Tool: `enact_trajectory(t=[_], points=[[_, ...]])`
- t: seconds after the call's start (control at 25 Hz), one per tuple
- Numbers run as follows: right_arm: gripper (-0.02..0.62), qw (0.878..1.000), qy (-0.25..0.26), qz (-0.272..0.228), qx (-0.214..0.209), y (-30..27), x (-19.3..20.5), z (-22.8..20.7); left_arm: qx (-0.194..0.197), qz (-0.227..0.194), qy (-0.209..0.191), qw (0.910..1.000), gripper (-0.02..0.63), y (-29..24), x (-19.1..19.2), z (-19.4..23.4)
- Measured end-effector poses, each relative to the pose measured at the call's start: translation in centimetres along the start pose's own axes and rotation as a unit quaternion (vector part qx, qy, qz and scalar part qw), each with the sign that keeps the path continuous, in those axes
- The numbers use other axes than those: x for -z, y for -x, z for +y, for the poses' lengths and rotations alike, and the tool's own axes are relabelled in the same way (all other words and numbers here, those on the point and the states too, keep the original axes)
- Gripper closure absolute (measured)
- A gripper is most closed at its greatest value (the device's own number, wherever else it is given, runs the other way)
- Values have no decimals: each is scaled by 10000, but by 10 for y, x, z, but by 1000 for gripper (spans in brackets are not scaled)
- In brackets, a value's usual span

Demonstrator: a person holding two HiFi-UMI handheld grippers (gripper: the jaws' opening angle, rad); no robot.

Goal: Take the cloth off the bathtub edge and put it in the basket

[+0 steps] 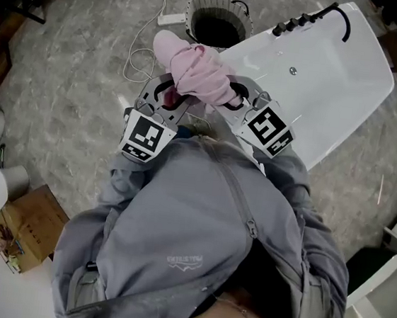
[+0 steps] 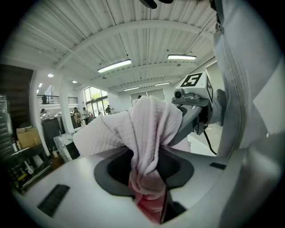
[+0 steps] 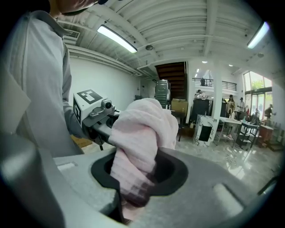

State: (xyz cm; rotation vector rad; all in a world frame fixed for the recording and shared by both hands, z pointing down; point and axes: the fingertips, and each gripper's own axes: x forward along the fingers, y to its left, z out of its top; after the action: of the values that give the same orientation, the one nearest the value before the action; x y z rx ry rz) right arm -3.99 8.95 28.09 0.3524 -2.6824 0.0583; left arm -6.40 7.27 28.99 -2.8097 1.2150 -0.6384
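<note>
left claw: your left claw is nearly closed, its jaws clamped on a bunched end of the cloth, with fabric filling the narrow gap.
right claw: your right claw is also nearly closed and pinches the other bunch of the same cloth.
cloth: pink, and wadded into one lump that rises above both claws. You hold it up in front of your chest with the claws close side by side.
cloth vs bathtub: in the head view the lump sits over the near left corner of the white bathtub. I can't tell if any fabric touches the edge.
basket: the basket is round with a dark inside. It stands on the floor at the far side, beyond the cloth and just left of the bathtub's far end. The cloth is not in it.
other: a white cable loops on the floor left of the basket, and a cardboard box sits near left.
you: your grey jacket fills the near part of the head view.
</note>
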Motion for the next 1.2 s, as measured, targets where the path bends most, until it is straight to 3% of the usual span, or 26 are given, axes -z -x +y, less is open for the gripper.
enact_trajectory(t=[0.2, 0.44, 0.64, 0.92, 1.2], points=[[476, 9998, 114, -133, -123, -24, -23, -5, -366, -119, 107, 9992, 468, 16, -1, 31], [476, 9998, 131, -126, -124, -62, -40, -21, -384, -182, 150, 9990, 469, 19, 10, 75], [476, 9999, 3, -141, 98, -110, -56, -51, -106, -215, 121, 9996, 469, 11, 24, 131], [476, 9963, -331, -290, 733, -190, -96, -88, 409, -70, -375, 9984, 469, 18, 43, 230], [476, 9899, -560, -239, 1280, -245, -125, -118, 906, -177, -549, 9942, 471, 16, 52, 298]])
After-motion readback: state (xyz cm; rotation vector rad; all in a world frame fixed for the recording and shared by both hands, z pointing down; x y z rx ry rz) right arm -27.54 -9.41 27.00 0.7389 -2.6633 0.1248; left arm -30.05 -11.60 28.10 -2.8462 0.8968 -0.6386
